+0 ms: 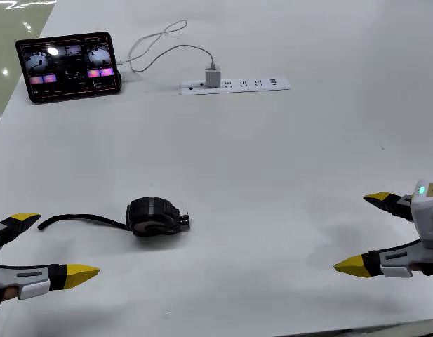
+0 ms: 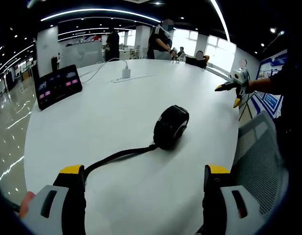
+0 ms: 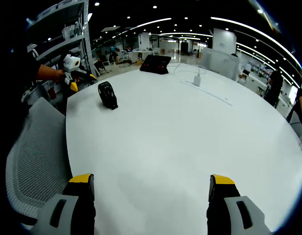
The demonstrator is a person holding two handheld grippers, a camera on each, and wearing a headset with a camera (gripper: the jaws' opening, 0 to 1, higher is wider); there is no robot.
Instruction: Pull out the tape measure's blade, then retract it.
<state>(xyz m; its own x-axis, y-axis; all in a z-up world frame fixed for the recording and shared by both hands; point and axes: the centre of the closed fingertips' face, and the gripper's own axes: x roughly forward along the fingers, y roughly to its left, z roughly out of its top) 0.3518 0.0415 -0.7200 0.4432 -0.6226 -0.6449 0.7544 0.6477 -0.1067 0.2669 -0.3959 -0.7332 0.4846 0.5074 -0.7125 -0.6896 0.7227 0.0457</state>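
Observation:
A black tape measure (image 1: 154,216) lies on the white table (image 1: 272,161), its black strap (image 1: 76,220) trailing left. In the left gripper view the tape measure (image 2: 171,126) sits ahead of the jaws, its strap (image 2: 121,155) running back between them. My left gripper (image 1: 51,246) stands open at the lower left, just left of the strap's end. My right gripper (image 1: 367,232) stands open at the far right, well away from the tape measure (image 3: 107,94). Across the table the right gripper (image 2: 231,88) and the left gripper (image 3: 75,73) each appear small in the other's view.
A lit tablet (image 1: 69,67) stands at the back left. A white power strip (image 1: 235,85) with a charger and white cable (image 1: 160,45) lies at the back centre. A grey mesh chair (image 3: 33,166) stands by the table's near edge. People stand in the far background.

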